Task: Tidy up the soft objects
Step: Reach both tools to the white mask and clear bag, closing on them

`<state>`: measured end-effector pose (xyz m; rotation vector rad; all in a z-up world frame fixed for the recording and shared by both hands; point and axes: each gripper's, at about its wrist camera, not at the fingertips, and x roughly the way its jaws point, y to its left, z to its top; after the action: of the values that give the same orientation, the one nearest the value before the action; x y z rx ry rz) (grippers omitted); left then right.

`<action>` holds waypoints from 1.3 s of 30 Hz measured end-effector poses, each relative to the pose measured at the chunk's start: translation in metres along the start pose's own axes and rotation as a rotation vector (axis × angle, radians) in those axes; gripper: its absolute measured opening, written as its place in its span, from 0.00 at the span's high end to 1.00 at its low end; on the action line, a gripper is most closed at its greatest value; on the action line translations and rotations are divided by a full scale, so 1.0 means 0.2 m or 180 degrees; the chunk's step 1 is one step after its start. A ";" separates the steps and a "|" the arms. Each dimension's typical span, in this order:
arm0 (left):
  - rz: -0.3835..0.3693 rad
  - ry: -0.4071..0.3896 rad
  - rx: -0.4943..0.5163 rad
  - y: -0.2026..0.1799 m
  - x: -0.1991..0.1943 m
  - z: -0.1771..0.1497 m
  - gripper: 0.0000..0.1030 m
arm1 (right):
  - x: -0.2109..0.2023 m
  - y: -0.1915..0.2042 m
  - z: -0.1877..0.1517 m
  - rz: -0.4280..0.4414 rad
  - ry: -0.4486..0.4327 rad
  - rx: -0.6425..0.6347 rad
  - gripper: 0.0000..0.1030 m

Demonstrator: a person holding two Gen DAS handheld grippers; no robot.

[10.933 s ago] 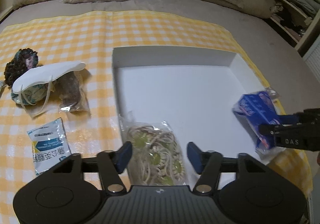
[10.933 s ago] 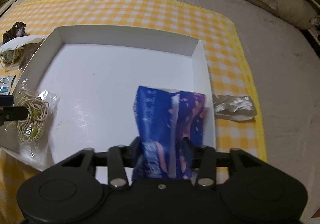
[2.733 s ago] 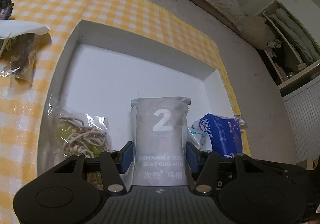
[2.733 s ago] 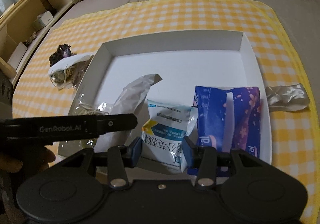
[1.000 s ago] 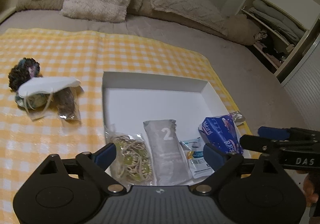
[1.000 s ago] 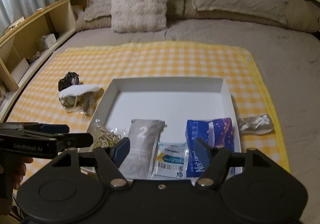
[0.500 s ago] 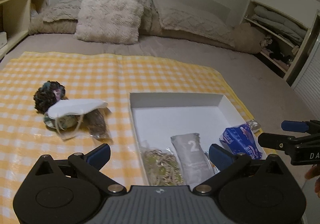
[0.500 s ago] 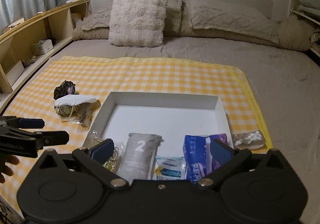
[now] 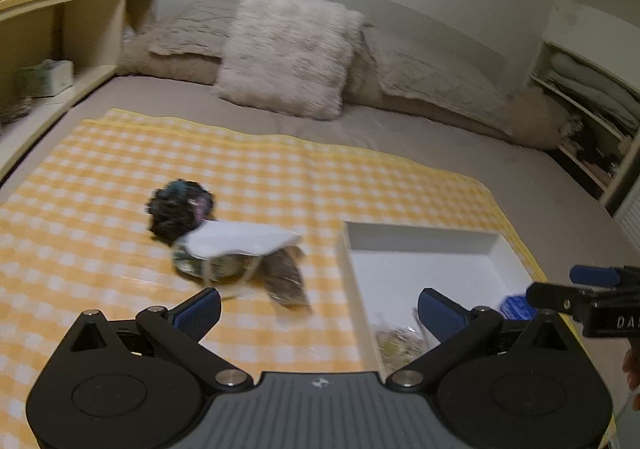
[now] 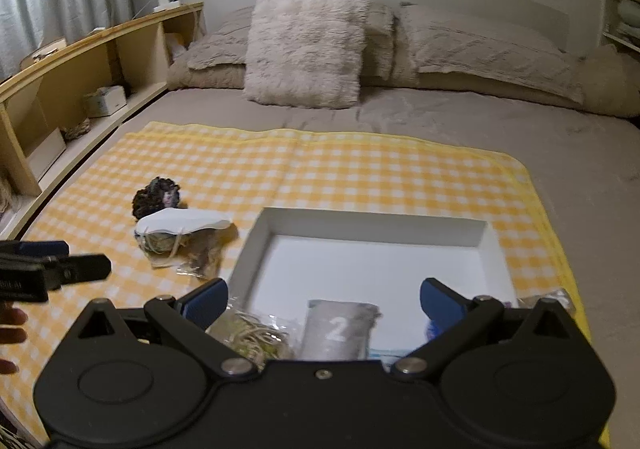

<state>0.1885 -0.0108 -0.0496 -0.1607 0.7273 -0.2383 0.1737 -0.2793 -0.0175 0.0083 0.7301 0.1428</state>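
A white tray lies on a yellow checked cloth on the bed. Along its near wall lie a bag of beige cords, a grey pouch marked 2 and a blue tissue pack, mostly hidden by the grippers. Left of the tray sits a pile: a white mask over a greenish bundle, a dark fuzzy ball and a brown packet. My left gripper is open and empty, short of the pile. My right gripper is open and empty over the tray's near edge.
A silver wrapper lies on the cloth right of the tray. Pillows line the head of the bed. Wooden shelves run along the left side, more shelving stands at the right.
Both grippers have drawn back and tilted up from the tray. The left view has swung left, bringing the mask pile toward its middle. The right gripper's jaws spread wider.
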 end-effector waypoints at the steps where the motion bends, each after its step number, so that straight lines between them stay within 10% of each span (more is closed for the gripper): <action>1: 0.0036 -0.0019 -0.0031 0.03 -0.01 0.01 0.00 | 0.01 0.02 0.01 0.0016 0.0000 -0.0016 0.00; 20: 0.0853 -0.0163 -0.0304 0.47 0.07 0.15 0.00 | 0.26 0.42 0.18 0.0494 -0.0303 -0.0086 0.00; 39: 0.0294 0.0186 0.0241 0.38 0.62 0.29 0.00 | 0.76 0.65 0.18 0.0700 0.0185 -0.0562 0.00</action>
<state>0.3304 0.0325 -0.1031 -0.0483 0.7807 -0.1828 0.2924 -0.1286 -0.0842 -0.0844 0.7715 0.4188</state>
